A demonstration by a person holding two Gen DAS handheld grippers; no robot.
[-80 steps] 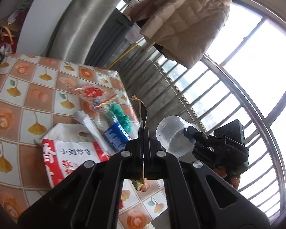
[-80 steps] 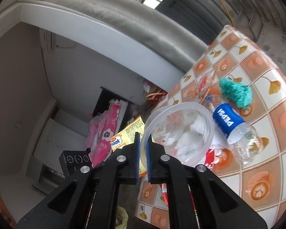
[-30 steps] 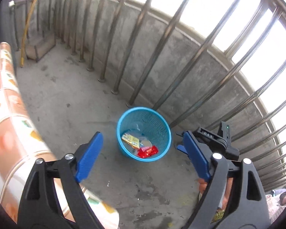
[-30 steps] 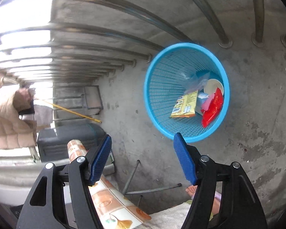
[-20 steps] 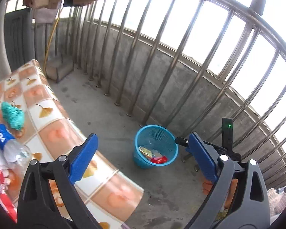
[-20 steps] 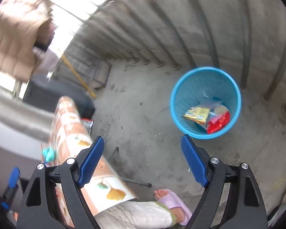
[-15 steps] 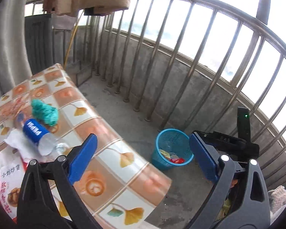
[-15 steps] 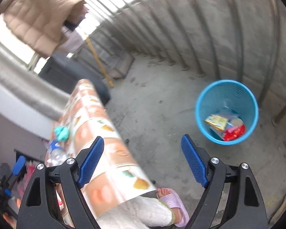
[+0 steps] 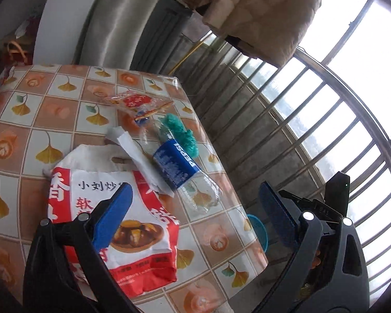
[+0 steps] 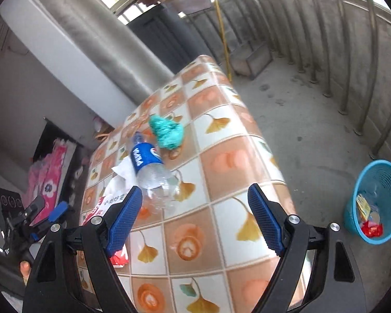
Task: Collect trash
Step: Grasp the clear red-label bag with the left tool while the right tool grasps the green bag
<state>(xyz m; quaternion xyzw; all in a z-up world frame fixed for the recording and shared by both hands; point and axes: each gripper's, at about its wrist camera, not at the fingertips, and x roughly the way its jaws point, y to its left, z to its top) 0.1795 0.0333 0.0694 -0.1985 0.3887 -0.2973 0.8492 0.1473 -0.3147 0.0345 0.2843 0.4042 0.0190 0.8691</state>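
Observation:
Trash lies on a table with a leaf-patterned cloth (image 9: 47, 120): a clear Pepsi bottle (image 9: 177, 167), a red and white snack bag (image 9: 125, 234), a teal crumpled wad (image 9: 179, 133), white paper (image 9: 133, 151) and a clear red-printed wrapper (image 9: 135, 101). My left gripper (image 9: 195, 214) is open and empty, hovering over the bag and the bottle's base. My right gripper (image 10: 195, 216) is open and empty above the table's near part (image 10: 221, 161), with the bottle (image 10: 148, 164) and wad (image 10: 166, 130) ahead. A blue bin (image 10: 378, 200) with trash stands on the floor at right.
The blue bin's rim (image 9: 258, 229) peeks past the table edge in the left wrist view. A metal railing (image 10: 352, 52) bounds the concrete floor (image 10: 299, 120). A beige jacket (image 9: 258, 10) hangs above. A grey pillar (image 10: 96, 39) stands behind the table.
Both grippers let their trash go into the blue bin and opened. They have swung back from the bin to the table and now hover over the trash there.

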